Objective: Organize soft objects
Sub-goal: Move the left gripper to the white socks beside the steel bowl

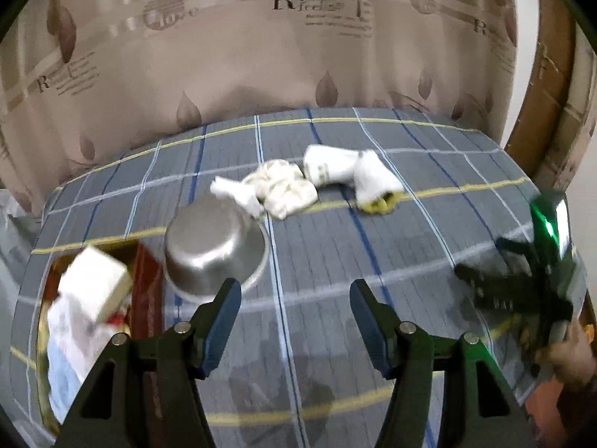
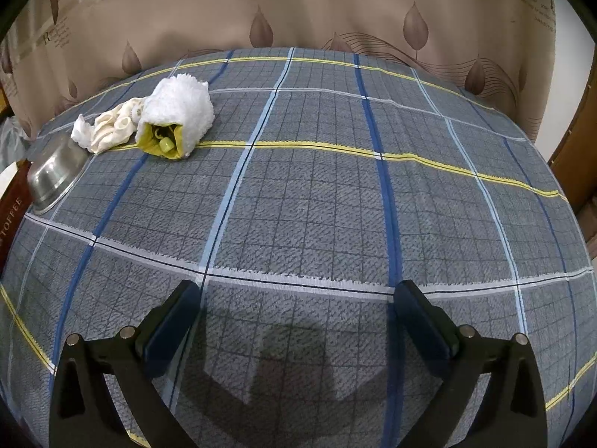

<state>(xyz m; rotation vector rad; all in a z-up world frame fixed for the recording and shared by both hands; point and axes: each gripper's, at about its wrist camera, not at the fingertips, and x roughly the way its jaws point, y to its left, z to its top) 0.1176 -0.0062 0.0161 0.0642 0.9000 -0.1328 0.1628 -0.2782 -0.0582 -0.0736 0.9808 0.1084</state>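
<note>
Left gripper (image 1: 294, 317) is hovering over the plaid cloth (image 2: 317, 205) with its fingers standing apart and nothing between them; only bare cloth is showing in the gap. Right gripper (image 2: 294, 321) is also hanging above the cloth, fingers spread wide and gripping nothing; its shadow is falling on the fabric right under it. In the left wrist view the right gripper (image 1: 485, 283) is showing at the right edge with a green light glowing on it, and a hand (image 1: 571, 351) is holding it from behind.

Soft things are lying in a loose cluster toward the far side of the cloth, near the curtain (image 1: 242, 67): a white towel roll (image 1: 332, 168); touching it on the right, a fluffy white pouch (image 2: 179, 112) with a yellow-green lining and its open mouth facing the cameras; a crumpled cream cloth (image 1: 283, 190) just beside on the left; a small white rag (image 1: 235, 194) at the left end, nearly touching the steel bowl (image 1: 212, 250). Bowl is lying upside down and tilted, leaning against a dark red box (image 1: 145, 298); inside the box a white block (image 1: 97, 287) and some pale fabric are sitting, too blurred for detail.
</note>
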